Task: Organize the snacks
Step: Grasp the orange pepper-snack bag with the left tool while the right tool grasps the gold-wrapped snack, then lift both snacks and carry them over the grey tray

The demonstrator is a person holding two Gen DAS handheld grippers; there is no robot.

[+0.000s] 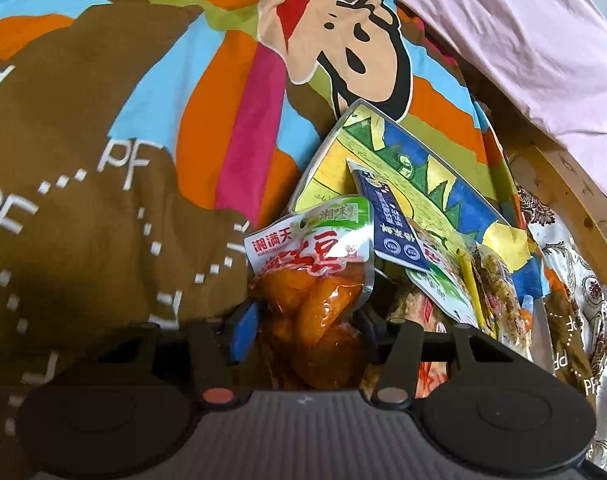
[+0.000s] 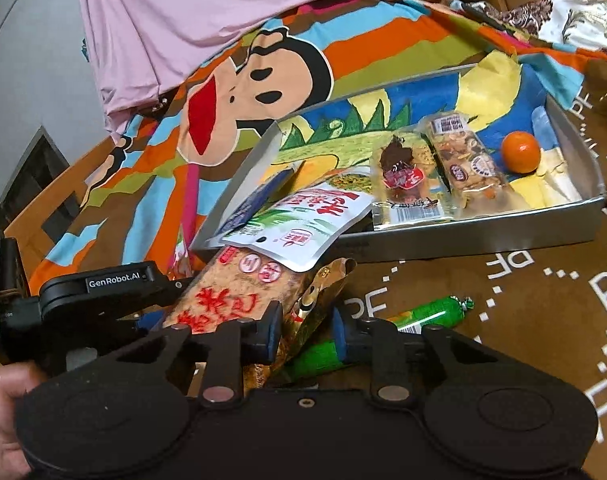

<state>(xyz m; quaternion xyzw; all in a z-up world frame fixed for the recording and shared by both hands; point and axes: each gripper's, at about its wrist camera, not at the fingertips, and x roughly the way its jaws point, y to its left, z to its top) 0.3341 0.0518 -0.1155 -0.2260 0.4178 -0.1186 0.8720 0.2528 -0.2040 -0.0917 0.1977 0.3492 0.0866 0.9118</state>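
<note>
My left gripper [image 1: 303, 330] is shut on an orange snack pouch [image 1: 315, 280] with a white, red and green top, held at the near end of the grey box [image 1: 323, 148]. A blue packet [image 1: 387, 220] and more packets lie in the box. In the right wrist view my right gripper [image 2: 305, 334] is open around a gold wrapper [image 2: 323, 300], over a green sausage stick [image 2: 419, 316]. A tan packet with red characters [image 2: 239, 292] and a white-green pouch [image 2: 303, 224] lean on the box corner [image 2: 211, 236]. Two bars [image 2: 459, 156] and an orange [image 2: 520, 151] lie inside.
Everything rests on a colourful cartoon-monkey cloth [image 2: 263, 76] over a bed. A pink sheet [image 2: 183, 12] hangs behind. A wooden frame [image 1: 563, 184] runs at the right, with patterned fabric [image 1: 583, 280] beside it. The left gripper's body [image 2: 103, 284] sits left of the tan packet.
</note>
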